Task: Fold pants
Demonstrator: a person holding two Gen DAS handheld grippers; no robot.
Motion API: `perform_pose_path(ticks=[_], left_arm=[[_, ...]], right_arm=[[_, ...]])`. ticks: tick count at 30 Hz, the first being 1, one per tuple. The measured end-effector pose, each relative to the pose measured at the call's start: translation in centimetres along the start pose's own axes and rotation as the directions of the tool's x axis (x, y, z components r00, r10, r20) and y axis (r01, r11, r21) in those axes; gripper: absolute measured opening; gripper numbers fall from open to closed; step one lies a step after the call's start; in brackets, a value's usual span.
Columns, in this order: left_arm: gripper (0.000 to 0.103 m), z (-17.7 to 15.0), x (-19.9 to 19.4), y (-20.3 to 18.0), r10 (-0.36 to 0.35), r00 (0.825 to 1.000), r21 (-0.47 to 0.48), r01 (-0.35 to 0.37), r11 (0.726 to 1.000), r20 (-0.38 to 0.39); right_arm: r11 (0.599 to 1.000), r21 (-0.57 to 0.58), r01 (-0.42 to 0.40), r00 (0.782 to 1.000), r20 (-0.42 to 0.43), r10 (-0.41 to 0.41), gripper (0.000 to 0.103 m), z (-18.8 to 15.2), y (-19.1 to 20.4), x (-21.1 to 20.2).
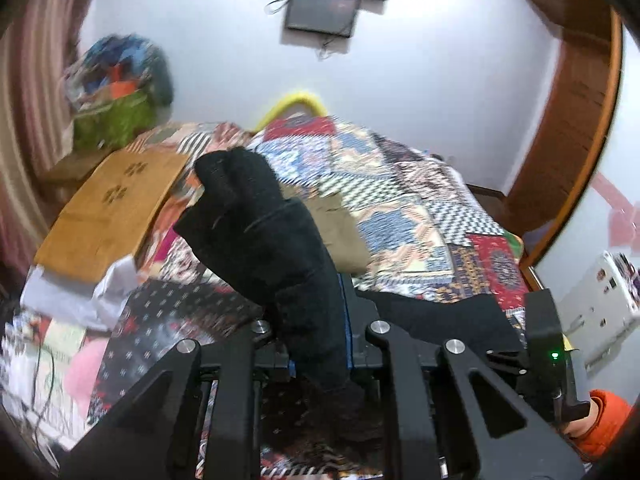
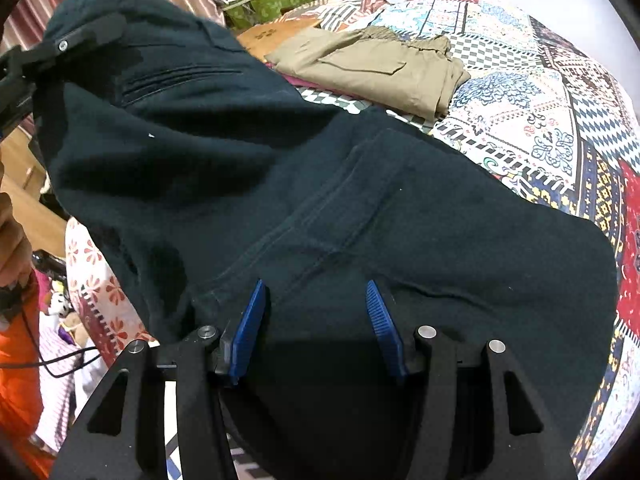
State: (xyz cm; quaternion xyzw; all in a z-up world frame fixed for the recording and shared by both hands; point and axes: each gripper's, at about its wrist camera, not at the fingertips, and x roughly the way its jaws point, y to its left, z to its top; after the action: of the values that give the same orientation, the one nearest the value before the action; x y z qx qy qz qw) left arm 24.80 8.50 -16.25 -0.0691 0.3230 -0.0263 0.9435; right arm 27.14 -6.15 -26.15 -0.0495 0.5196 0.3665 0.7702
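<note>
Dark, near-black pants [image 2: 360, 220] lie spread on the patchwork bedspread [image 2: 540, 100], with one end lifted at the upper left. My left gripper [image 1: 316, 320] is shut on that lifted end, and the cloth [image 1: 260, 232] stands up out of its fingers. In the right wrist view the same left gripper [image 2: 80, 36] shows at the top left, holding the pants' waist part up. My right gripper [image 2: 314, 292] hangs just over the pants' flat part. Its blue pads [image 2: 250, 328] stand apart with only fabric below them.
Folded tan pants [image 2: 372, 68] lie farther back on the bed. A brown board [image 1: 108, 208] and a green box [image 1: 116, 120] of clutter sit at the bed's far left. A wooden frame [image 1: 568, 120] curves along the right. An orange sleeve [image 2: 16, 380] is at the left edge.
</note>
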Motion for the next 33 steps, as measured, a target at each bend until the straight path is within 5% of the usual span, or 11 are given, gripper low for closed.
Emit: perform_pose_path(ticks=[6, 9, 12, 15, 23, 29, 33], left_arm=[[0.015, 1.0, -0.6, -3.8, -0.071, 0.997, 0.083, 0.069, 0.994, 0.017], [0.014, 1.1, -0.4, -5.7, -0.102, 0.995, 0.122, 0.1, 0.988, 0.008], [0.014, 1.1, 0.0, -8.0, -0.139, 0.99, 0.152, 0.139, 0.979, -0.009], [0.014, 0.8, 0.6, -10.6, -0.17, 0.985, 0.185, 0.173, 0.967, -0.034], [0.014, -3.3, 3.7, -18.0, -0.241, 0.949, 0.293, 0.293, 0.91, -0.203], [0.014, -8.5, 6.6, -22.1, -0.216, 0.917, 0.372, 0.339, 0.864, -0.334], [0.019, -10.3, 7.7, -22.3, -0.183, 0.904, 0.386, 0.338, 0.858, -0.386]], right_arm=[[0.997, 0.029, 0.071, 0.991, 0.111, -0.073, 0.05, -1.6, -1.4, -6.0], [0.989, 0.044, 0.141, 0.984, 0.099, -0.145, 0.05, -3.7, -3.2, -7.6], [0.99, 0.08, 0.117, 0.992, 0.044, -0.121, 0.05, -5.9, -4.8, -6.6], [0.989, 0.128, 0.076, 0.994, 0.074, -0.085, 0.049, -6.5, -5.5, -7.0], [0.954, 0.25, 0.164, 0.95, 0.221, -0.221, 0.049, -9.3, -9.0, -14.5], [0.901, 0.392, 0.186, 0.932, 0.219, -0.287, 0.049, -13.4, -12.7, -16.9], [0.883, 0.437, 0.171, 0.934, 0.213, -0.287, 0.049, -14.8, -13.8, -16.8]])
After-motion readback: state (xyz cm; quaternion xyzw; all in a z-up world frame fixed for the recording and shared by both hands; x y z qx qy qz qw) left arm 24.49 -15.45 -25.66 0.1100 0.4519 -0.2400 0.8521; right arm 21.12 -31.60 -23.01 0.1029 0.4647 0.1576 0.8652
